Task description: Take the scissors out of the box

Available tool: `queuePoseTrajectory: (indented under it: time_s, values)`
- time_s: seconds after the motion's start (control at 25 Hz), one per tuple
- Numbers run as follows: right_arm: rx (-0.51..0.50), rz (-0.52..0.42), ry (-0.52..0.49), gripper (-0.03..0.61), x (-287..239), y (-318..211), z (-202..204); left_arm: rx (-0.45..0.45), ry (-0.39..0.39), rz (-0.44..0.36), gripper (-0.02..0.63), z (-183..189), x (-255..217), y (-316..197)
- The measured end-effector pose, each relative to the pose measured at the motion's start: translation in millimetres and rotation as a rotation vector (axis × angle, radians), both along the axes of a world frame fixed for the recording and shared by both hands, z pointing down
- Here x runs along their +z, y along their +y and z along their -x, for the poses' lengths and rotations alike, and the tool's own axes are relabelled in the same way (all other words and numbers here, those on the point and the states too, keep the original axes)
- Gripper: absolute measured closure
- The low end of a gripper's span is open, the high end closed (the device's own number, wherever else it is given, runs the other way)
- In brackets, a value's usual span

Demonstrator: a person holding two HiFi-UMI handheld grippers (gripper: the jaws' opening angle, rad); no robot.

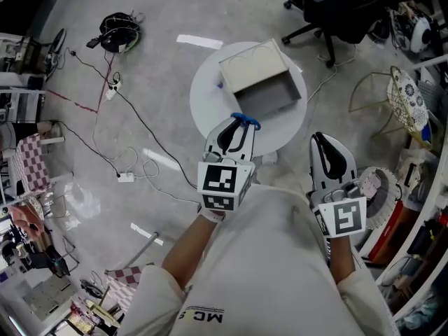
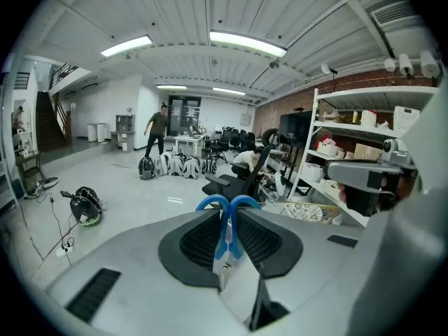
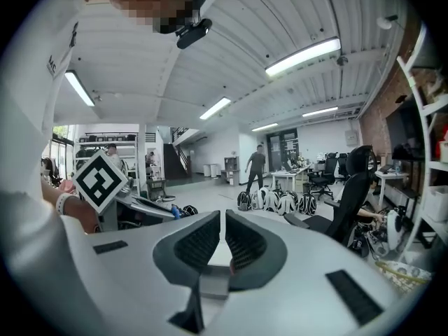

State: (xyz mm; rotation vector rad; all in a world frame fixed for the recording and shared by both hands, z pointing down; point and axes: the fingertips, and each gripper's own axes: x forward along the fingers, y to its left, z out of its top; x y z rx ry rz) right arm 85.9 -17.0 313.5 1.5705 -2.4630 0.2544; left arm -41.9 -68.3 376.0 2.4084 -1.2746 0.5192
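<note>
My left gripper (image 1: 240, 127) is shut on the blue-handled scissors (image 1: 246, 120), lifted above the near edge of the round white table (image 1: 210, 117). In the left gripper view the scissors (image 2: 227, 219) stand pinched between the jaws of the left gripper (image 2: 226, 236), blue handle loops up. The open cardboard box (image 1: 260, 79) sits on the table beyond, its inside showing grey and bare. My right gripper (image 1: 327, 145) is held to the right of the table, jaws shut with nothing between them; in its own view the right gripper (image 3: 222, 240) points level across the room.
A black office chair (image 1: 329, 9) stands behind the table. Cables and a power strip (image 1: 124, 176) lie on the floor at left. Shelving and clutter (image 1: 420, 173) crowd the right side. A person (image 2: 157, 129) walks far off in the room.
</note>
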Motion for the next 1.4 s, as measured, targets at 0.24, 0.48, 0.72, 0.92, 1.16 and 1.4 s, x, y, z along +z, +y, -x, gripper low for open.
queuePoseTrajectory:
  time_s: [0.24,0.48,0.72,0.92,1.16,1.4]
  values:
    - [-0.045,-0.026,-0.001,0.505,-10,-7,7,-0.065,0.052,-0.046,0.537,19,-29,15]
    - [-0.110,-0.050,0.010,0.505,-23,-11,18,-0.136,0.090,-0.073,0.537,40,-48,28]
    - [-0.148,-0.048,-0.031,0.505,-32,-17,27,-0.166,0.113,-0.088,0.537,51,-56,35]
    - [-0.160,-0.038,0.000,0.505,-28,-10,30,-0.154,0.128,-0.072,0.537,47,-50,44]
    - [-0.156,-0.027,0.022,0.505,-25,-4,31,-0.128,0.129,-0.071,0.537,41,-50,46]
    - [-0.148,-0.019,0.030,0.505,-23,4,30,-0.106,0.130,-0.070,0.537,38,-49,49]
